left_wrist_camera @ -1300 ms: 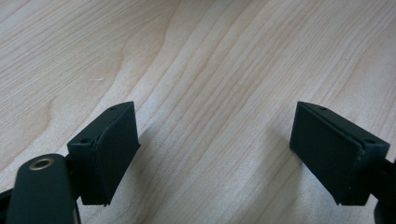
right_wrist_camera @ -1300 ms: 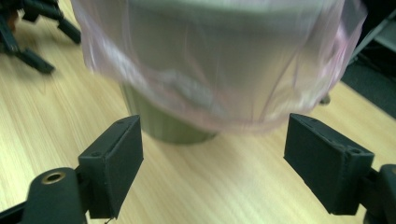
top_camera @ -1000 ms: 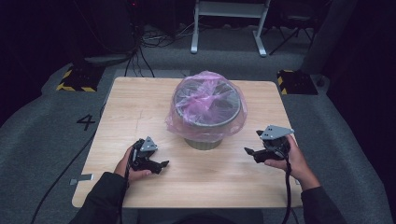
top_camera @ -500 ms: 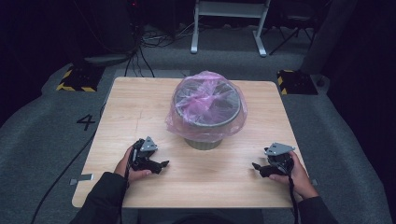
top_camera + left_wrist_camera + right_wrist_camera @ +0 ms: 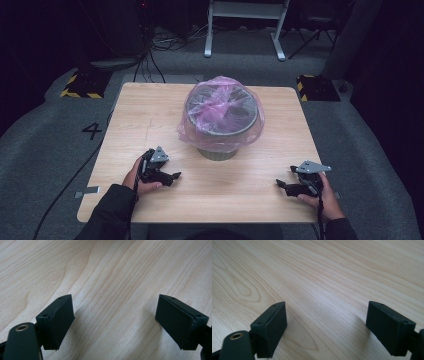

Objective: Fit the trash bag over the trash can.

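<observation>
Left claw: left gripper [image 5: 172, 176], black, held in a hand at about 7 o'clock on the table, jaws spread wide with nothing between them.
Right claw: right gripper [image 5: 283, 185], black with a grey three-cornered plate on top, at about 5 o'clock near the front edge, jaws likewise spread and empty.
Thing on the table: round grey-green pot draped in a thin pink translucent plastic bag [image 5: 220, 117], standing near the middle, a little toward 12 o'clock, well apart from both claws.
Table: pale wooden tabletop [image 5: 150, 115], bare apart from the pot.
Handling, my guess: the film looks light, limp and slippery, easy to tear or stretch; the pot under it looks stiff and heavier.
Where to grip, my guess: pinch the loose skirt of film hanging below the rim at 3 and 9 o'clock.
High view: gives pot, bag and both hands together.
Gripper views: give wood grain [image 5: 112, 285] between each pair of parted pads [image 5: 272, 325], confirming nothing is held.
</observation>
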